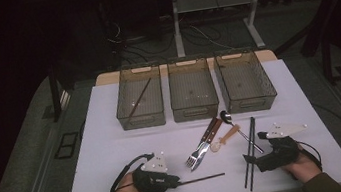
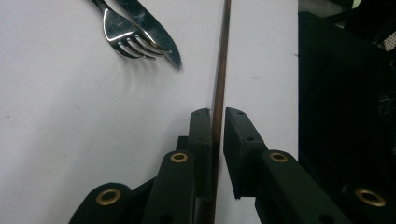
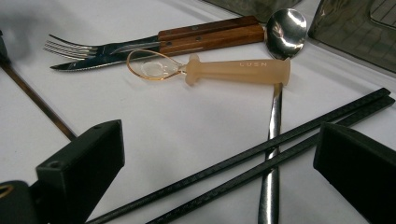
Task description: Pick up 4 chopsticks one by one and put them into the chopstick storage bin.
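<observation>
From the high view we see the left tongs (image 1: 173, 181) at the near edge of the white table (image 1: 115, 149), closed on the near end of a thin brown chopstick (image 1: 202, 178); its long axis runs straight out from the jaw tips toward the right tongs (image 1: 248, 160), flat along the table. Ahead of the left tongs stand three clear bins (image 1: 193, 95), the leftmost already holding one brown stick. In the left gripper view the jaws stand narrow, pinching the brown chopstick (image 2: 218, 107), which continues in line beyond them; a fork (image 2: 128, 39) and a knife (image 2: 152, 32) lie ahead and to their left. In the right gripper view the right tongs' jaws stand wide with nothing gripped, and two black chopsticks (image 3: 252, 163) lie slantwise across the gap between them, over a metal spoon (image 3: 275, 116). We judge the left hand nearer to lifting its stick.
</observation>
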Motion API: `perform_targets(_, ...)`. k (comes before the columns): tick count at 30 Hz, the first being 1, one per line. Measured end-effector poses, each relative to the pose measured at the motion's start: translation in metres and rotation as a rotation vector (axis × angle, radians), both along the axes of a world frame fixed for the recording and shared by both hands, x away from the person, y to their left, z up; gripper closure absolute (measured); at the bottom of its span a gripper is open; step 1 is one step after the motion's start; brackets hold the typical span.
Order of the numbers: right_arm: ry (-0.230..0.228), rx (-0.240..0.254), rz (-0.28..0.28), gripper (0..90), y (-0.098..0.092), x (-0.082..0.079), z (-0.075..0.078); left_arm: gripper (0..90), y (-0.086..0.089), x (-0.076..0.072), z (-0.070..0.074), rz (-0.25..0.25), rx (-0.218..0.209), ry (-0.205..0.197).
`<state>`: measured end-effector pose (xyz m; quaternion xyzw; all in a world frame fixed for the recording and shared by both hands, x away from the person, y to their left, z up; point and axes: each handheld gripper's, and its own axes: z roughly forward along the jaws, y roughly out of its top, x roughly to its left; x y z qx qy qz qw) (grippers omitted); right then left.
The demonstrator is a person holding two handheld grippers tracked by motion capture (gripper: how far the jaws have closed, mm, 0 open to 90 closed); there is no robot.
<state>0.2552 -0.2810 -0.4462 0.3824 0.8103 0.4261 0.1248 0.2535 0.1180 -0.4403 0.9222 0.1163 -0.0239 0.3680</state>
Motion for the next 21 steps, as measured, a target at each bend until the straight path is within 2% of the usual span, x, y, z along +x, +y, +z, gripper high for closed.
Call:
perform_targets(9,0.003,-0.003,0.001,1.6,0.0003,-0.0001,0.0,81.0,-0.0006,0.0002,-0.0022,-0.008,0.028,-0.002)
perform_targets(12,0.002,-0.004,0.001,1.6,0.0003,-0.0001,-0.0001,81.3,-0.0025,-0.0021,-0.0038,0.016,0.006,0.002)
perform_targets(15,0.002,-0.004,0.001,1.6,0.0001,0.0,-0.0002,81.8,-0.0027,-0.0023,-0.0034,0.004,0.018,-0.014)
perform_targets(21,0.002,-0.009,0.004,1.6,0.0007,0.0,-0.0006,83.8,-0.0032,-0.0025,-0.0032,0.007,0.023,-0.019)
